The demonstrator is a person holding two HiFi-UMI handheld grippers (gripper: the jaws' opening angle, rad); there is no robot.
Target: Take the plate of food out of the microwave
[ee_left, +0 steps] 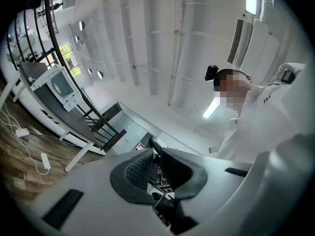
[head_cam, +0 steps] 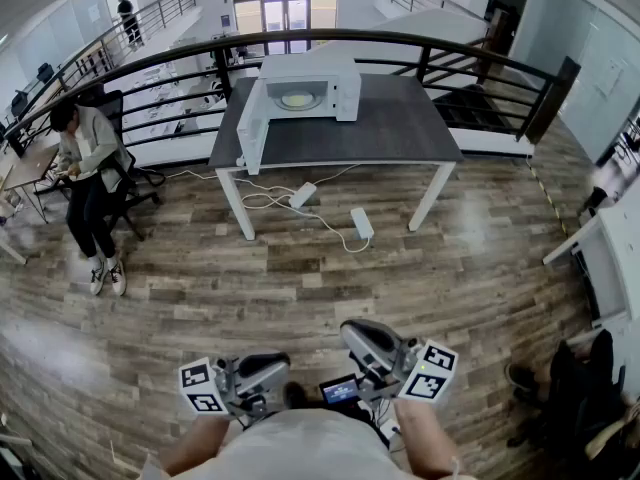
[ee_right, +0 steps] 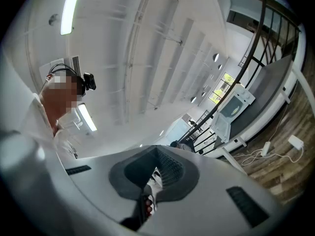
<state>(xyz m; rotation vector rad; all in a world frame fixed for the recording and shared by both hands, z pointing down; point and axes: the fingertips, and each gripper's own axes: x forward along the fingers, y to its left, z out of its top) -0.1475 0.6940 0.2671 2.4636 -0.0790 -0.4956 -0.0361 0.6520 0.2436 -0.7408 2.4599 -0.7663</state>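
Far ahead, a white microwave point(head_cam: 300, 93) stands on a dark table point(head_cam: 400, 128) with its door swung open to the left. Inside it sits a plate of yellowish food point(head_cam: 297, 99). The microwave also shows small in the left gripper view point(ee_left: 56, 85) and in the right gripper view point(ee_right: 235, 106). My left gripper point(head_cam: 272, 366) and right gripper point(head_cam: 358, 333) are held close to my body, several steps from the table. Both point upward, and their cameras catch the ceiling. The left gripper point(ee_left: 153, 149) and the right gripper point(ee_right: 157, 154) are each shut with nothing between the pads.
Wooden floor stretches between me and the table. Cables and power adapters point(head_cam: 330, 213) lie under the table. A seated person point(head_cam: 85, 168) is at the left. A dark curved railing point(head_cam: 400, 40) runs behind the table. A white desk point(head_cam: 610, 258) and dark bags point(head_cam: 575, 398) stand at the right.
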